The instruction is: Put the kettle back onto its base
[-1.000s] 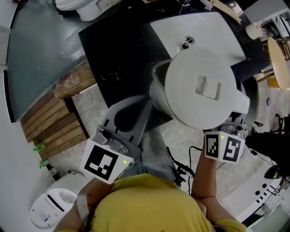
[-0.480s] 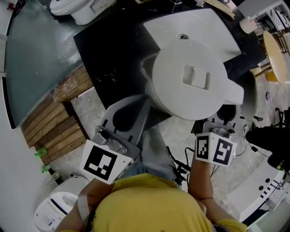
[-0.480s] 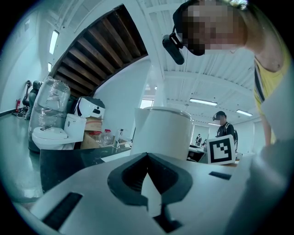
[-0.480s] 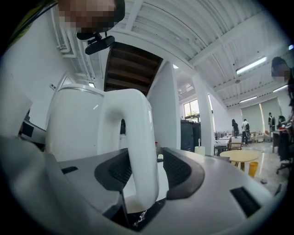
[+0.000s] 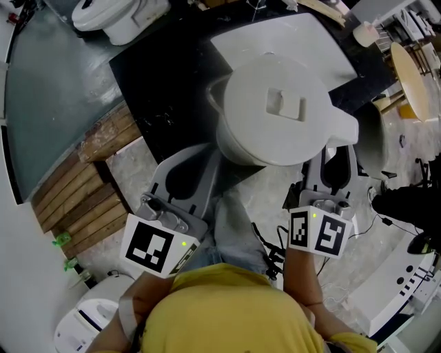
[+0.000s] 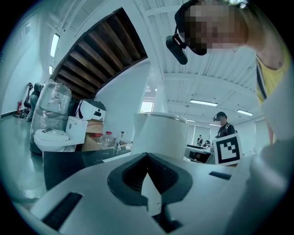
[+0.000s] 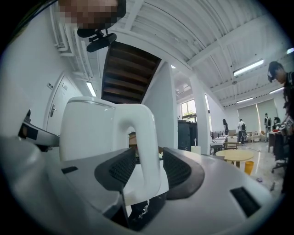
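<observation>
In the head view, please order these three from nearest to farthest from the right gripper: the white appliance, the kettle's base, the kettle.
1. kettle: nearest, its handle is between the fingers of the right gripper.
2. base: just beyond the kettle, on the black table.
3. white appliance: farthest, at the top-left corner.

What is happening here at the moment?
The right gripper is shut on the handle of a white kettle and holds it above the white base on the black table. Whether the kettle sits on the base cannot be told. The left gripper is shut and empty, beside the kettle.
</observation>
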